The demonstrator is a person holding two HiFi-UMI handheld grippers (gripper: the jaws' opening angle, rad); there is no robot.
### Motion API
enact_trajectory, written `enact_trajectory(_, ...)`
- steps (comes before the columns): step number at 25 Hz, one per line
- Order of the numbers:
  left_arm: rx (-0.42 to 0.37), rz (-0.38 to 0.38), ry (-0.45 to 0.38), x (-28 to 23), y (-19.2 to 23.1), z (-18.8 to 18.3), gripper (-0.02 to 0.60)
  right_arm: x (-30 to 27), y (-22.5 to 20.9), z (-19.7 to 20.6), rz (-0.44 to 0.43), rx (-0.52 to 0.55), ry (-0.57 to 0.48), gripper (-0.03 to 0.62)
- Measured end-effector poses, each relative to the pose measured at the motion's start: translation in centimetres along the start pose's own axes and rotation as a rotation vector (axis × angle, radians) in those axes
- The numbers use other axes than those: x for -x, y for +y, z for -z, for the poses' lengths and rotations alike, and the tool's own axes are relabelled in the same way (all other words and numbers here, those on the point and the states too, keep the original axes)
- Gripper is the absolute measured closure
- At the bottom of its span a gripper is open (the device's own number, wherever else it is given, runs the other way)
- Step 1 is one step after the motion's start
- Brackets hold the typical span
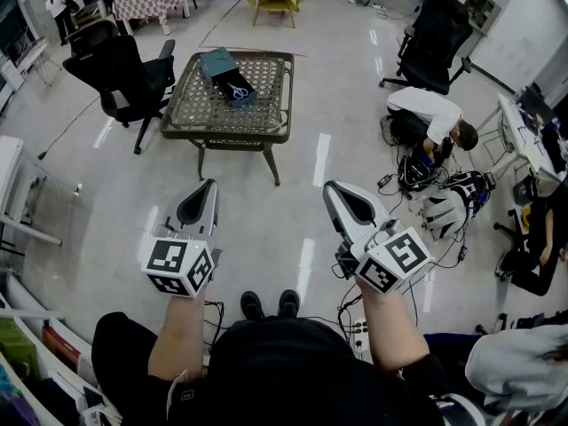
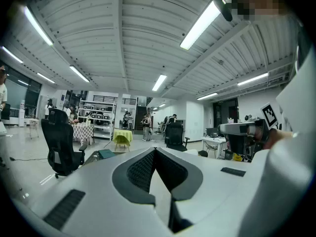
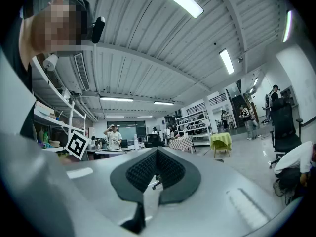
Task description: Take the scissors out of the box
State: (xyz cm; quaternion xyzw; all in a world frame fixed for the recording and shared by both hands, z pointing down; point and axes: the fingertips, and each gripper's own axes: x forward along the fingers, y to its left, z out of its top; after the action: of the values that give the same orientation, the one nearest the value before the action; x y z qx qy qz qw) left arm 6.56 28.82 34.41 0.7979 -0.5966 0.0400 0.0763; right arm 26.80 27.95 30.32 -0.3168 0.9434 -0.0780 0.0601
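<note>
Task not begun, in my assessment. The left gripper [image 1: 208, 187] is fully closed with nothing between its jaws, the scissors [image 1: 240, 90] lie inside the open dark box [image 1: 218, 63] on the wicker table [image 1: 226, 137] well ahead of the person, and the right gripper [image 1: 331, 188] is likewise closed and empty, so the approach, grasp and lift-out are all left to do. Count: two grippers, one table, one box and one pair of scissors, with neither gripper touching any of them.
</note>
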Motion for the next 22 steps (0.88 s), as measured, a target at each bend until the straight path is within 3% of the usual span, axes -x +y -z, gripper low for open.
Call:
enact_trajectory(13,-0.003,0.009,0.020,-0.6,-0.4,1.0,0.578,0.0,-0.1,0.9,0.003,-0.012,0.013,0.586)
enact_trajectory(22,-0.041,0.042,0.011,-2.3,-2.2,-0.4,0.578,1.6,-2.2,-1.7,0.022,-0.065,-0.081,0.586)
